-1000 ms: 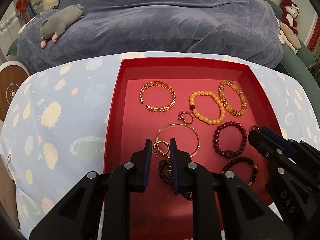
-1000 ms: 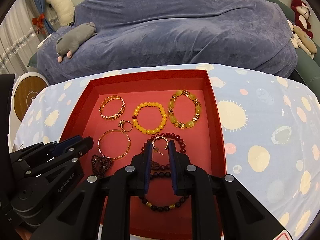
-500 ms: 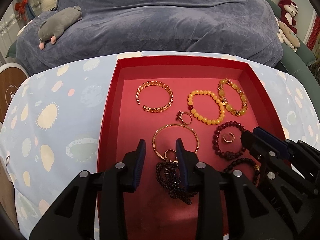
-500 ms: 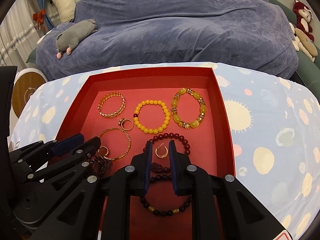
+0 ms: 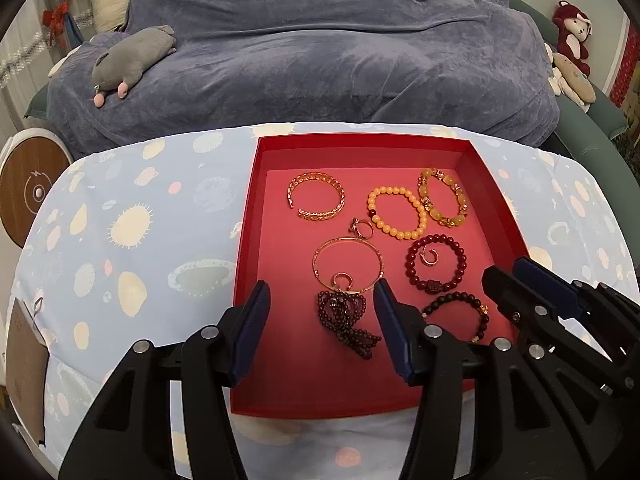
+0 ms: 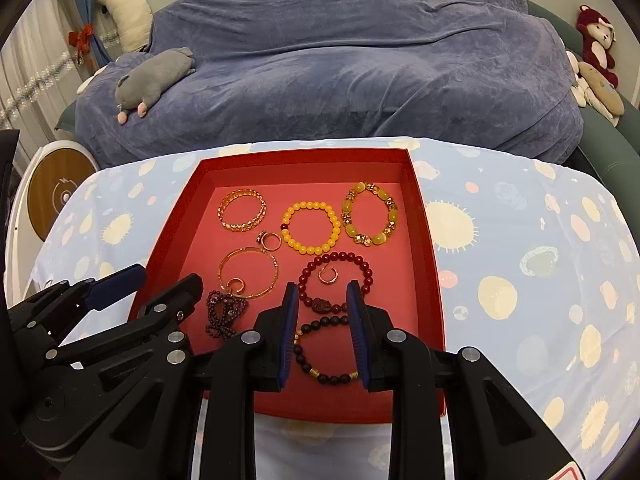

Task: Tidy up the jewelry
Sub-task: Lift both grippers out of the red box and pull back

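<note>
Hovering over the red tray [image 5: 246, 248], the left gripper [image 5: 322, 298] and right gripper [image 6: 322, 294] have just been opening, jaws apart and empty; one earring [image 5: 343, 280] lies at the thin bangle's [image 5: 347, 264] six o'clock, the other earring [image 6: 329, 274] inside the dark red bracelet [image 6: 335, 280].

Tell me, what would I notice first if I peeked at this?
Probably the bright red tray on the spotty blue cloth, with bracelets and rings spread out inside. The yellow bead bracelet near the back really pops. Up close, two black tongs, the left tongs and the right tongs, hover open and empty over the tray's front edge, having just been opening.
</note>
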Demonstrator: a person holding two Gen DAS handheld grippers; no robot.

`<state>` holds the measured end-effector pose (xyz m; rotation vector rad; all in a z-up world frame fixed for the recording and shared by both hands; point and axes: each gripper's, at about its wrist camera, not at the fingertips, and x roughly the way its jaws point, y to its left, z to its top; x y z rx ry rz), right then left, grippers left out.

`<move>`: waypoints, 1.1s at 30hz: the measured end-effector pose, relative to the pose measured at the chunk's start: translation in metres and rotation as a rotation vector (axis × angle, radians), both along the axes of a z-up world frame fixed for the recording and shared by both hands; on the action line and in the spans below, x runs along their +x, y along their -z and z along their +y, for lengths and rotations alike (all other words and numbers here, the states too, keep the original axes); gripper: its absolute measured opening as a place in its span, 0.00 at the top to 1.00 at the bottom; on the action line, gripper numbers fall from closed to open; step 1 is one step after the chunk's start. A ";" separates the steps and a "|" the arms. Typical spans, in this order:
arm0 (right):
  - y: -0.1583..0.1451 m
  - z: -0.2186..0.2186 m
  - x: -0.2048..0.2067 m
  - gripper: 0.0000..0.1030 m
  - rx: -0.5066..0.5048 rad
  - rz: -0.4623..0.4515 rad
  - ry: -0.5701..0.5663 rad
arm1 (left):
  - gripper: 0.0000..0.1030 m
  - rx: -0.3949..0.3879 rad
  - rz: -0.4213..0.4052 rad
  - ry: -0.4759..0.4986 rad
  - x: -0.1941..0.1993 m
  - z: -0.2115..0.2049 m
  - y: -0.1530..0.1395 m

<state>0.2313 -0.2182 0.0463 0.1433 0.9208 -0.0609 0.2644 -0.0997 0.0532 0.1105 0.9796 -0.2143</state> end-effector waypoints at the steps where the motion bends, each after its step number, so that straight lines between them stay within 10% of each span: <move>1: -0.002 0.001 -0.004 0.74 -0.002 0.001 0.003 | 0.49 0.002 -0.003 -0.001 -0.004 0.001 -0.003; 33: -0.027 0.015 -0.119 0.29 -0.030 -0.019 0.088 | 0.15 0.007 -0.040 -0.116 -0.111 0.052 -0.029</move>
